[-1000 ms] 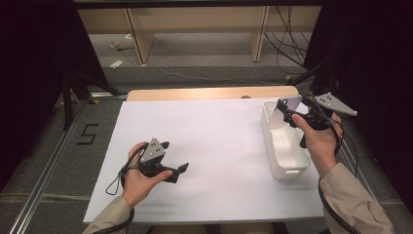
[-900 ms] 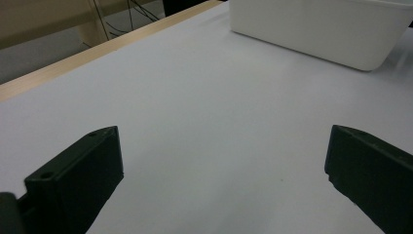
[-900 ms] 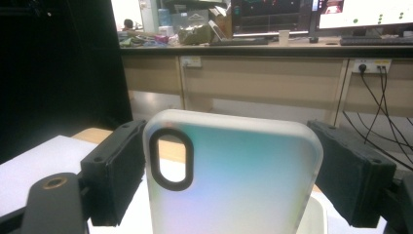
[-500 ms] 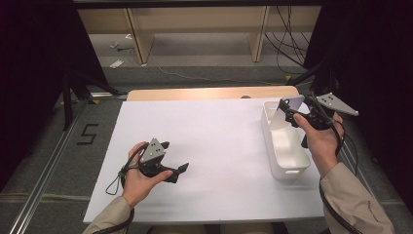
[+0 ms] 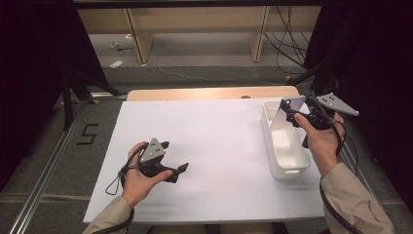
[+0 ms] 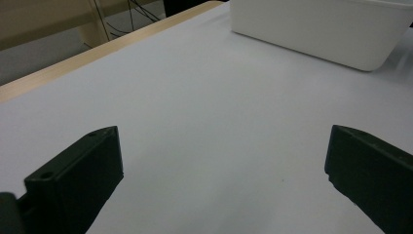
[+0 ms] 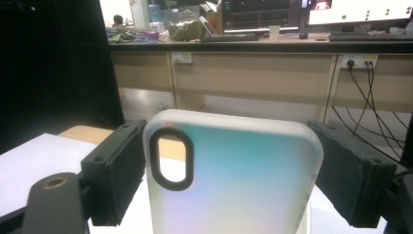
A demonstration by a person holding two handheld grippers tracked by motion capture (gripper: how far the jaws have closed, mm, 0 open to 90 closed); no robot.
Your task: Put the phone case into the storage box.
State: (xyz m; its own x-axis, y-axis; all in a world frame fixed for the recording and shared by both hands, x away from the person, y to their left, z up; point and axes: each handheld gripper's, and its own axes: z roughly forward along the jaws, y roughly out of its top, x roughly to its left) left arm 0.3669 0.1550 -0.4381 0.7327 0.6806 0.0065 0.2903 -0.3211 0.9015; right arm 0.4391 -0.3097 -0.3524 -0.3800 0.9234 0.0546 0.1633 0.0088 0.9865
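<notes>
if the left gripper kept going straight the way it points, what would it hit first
Most likely the white bin: past the open left gripper lies bare white table cover, then the bin's side wall. Depth is hard to judge.

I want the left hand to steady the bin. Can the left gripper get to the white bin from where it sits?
Probably yes. The left gripper rests open on the white sheet, and bare sheet lies between it and the white bin. The right gripper holds a phone case above the bin's far end.
</notes>
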